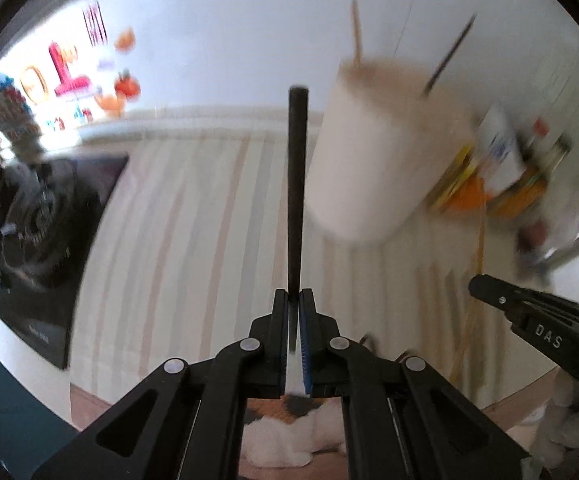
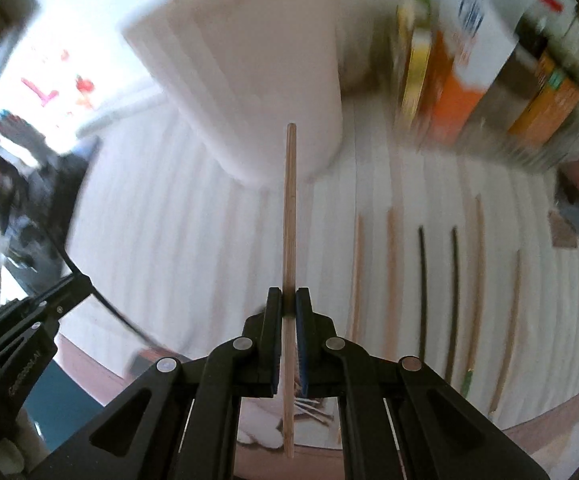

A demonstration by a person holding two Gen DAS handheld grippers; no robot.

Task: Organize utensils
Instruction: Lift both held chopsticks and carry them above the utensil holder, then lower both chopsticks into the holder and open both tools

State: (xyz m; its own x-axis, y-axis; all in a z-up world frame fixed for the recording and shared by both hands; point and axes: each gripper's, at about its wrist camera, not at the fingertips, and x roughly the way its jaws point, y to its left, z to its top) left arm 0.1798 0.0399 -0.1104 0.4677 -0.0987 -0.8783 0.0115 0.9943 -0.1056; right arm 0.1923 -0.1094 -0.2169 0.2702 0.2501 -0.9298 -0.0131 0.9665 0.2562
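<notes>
Chopsticks are what both of your tools carry: your left tool point(image 1: 294, 298) is clamped on a black chopstick point(image 1: 297, 184) that points straight ahead along its fingers, and your right tool point(image 2: 288, 298) is clamped on a light wooden chopstick point(image 2: 290, 240) held the same way, its rear end sticking back past the fingers. Ahead of both tools stands a white cylindrical holder point(image 1: 381, 160) on the striped cloth point(image 1: 193, 220) that covers the table, and it already has a wooden stick and a dark stick rising out of its top. In the right wrist view, six more chopsticks lie in a row on the cloth to the right of your right tool: two wooden point(image 2: 356, 276), two black point(image 2: 422, 288) and two more wooden point(image 2: 478, 272), roughly parallel and apart from each other. Blurred boxes and bottles point(image 2: 465, 64) stand just beyond the holder on its right. A black stovetop point(image 1: 41, 216) sits at the left of the cloth.
</notes>
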